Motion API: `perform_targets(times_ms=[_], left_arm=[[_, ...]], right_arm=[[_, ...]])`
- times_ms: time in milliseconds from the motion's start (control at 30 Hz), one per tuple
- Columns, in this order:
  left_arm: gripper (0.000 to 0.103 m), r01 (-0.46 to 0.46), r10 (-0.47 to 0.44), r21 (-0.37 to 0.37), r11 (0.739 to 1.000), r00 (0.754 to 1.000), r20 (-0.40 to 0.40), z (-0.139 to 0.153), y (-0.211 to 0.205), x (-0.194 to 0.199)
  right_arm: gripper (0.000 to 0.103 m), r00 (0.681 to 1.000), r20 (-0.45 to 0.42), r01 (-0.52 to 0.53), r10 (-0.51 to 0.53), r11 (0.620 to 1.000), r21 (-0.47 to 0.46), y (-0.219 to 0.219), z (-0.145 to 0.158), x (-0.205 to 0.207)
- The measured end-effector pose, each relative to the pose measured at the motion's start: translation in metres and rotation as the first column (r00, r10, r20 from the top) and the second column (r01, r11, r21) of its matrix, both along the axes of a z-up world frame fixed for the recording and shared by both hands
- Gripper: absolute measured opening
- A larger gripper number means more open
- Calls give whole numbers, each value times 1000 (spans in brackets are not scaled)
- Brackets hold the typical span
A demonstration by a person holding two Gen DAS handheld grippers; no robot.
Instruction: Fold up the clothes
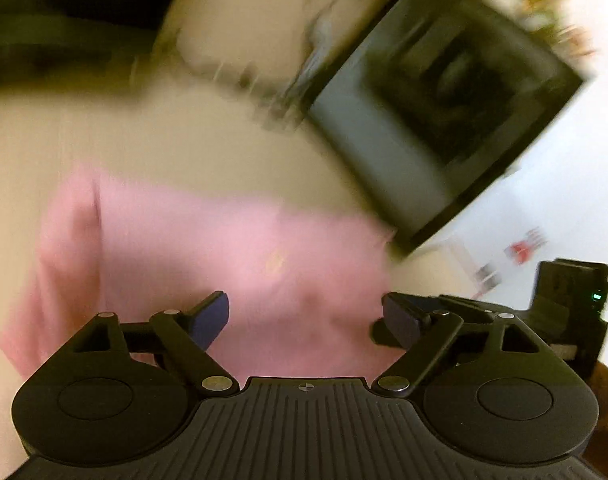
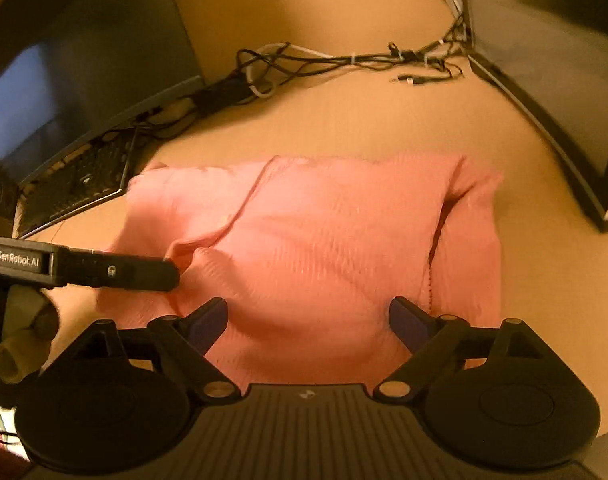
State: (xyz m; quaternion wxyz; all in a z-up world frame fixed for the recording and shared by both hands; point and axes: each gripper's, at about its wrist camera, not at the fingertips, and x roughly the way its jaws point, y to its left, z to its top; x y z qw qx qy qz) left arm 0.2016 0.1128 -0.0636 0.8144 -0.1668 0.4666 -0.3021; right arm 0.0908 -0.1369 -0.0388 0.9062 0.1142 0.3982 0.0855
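Right gripper (image 2: 308, 316) view alone shows cables (image 2: 344, 60).

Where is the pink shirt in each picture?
Left wrist view: the pink shirt is blurred, lying left of middle on the tan table, above the open left gripper.
Right wrist view: it fills the middle, just past the open right gripper.
Shared landmark: the dark monitor, upper right in the left view, right edge in the right view.
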Motion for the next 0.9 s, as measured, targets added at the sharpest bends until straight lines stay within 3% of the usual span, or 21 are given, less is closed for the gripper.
perform_targets(times_ms=[133,233,267,333,433,500,567,600,633,733,833,900], left_arm=[[91,-3,3,19,1000,1000,-1,-3,-6,2],[92,-4,4,30,1000,1000,-7,-4,-6,0],[92,-9,10,39,999,1000,-3,-3,-4,-2],[91,-13,10,81,997,1000,29,6,-12,-9],[91,63,-83,131,989,985,150,30,-27,-28],[92,138,-178,180,974,956,235,43,-48,-37],[92,202,-282,262,944,906,317,50,-74,-46],[92,234,-339,311,921,876,344,49,-88,-51],[92,271,-388,341,900,855,343,44,-100,-54],[92,377,-526,422,824,788,322,31,-133,-62],[92,422,-620,513,747,721,310,16,-147,-80],[93,401,-625,552,731,718,306,9,-155,-81]], right_arm=[[87,989,115,101,-92,992,-74,-27,34,-34],[51,980,124,179,-155,961,-212,-41,36,-54],[49,978,118,195,-170,949,-249,-45,34,-59],[49,980,94,193,-177,958,-211,-44,25,-60],[49,981,57,193,-186,969,-153,-42,10,-61],[50,982,36,187,-184,974,-125,-38,-1,-52],[46,985,16,171,-171,979,-113,-29,-15,-40],[37,989,11,147,-147,983,-108,-27,-17,-35],[5,992,10,124,-124,987,-107,-25,-18,-32],[3,988,102,138,-119,968,-208,-28,7,-36],[3,967,159,242,-198,908,-342,-51,24,-42],[3,951,137,308,-277,874,-376,-72,21,-46]])
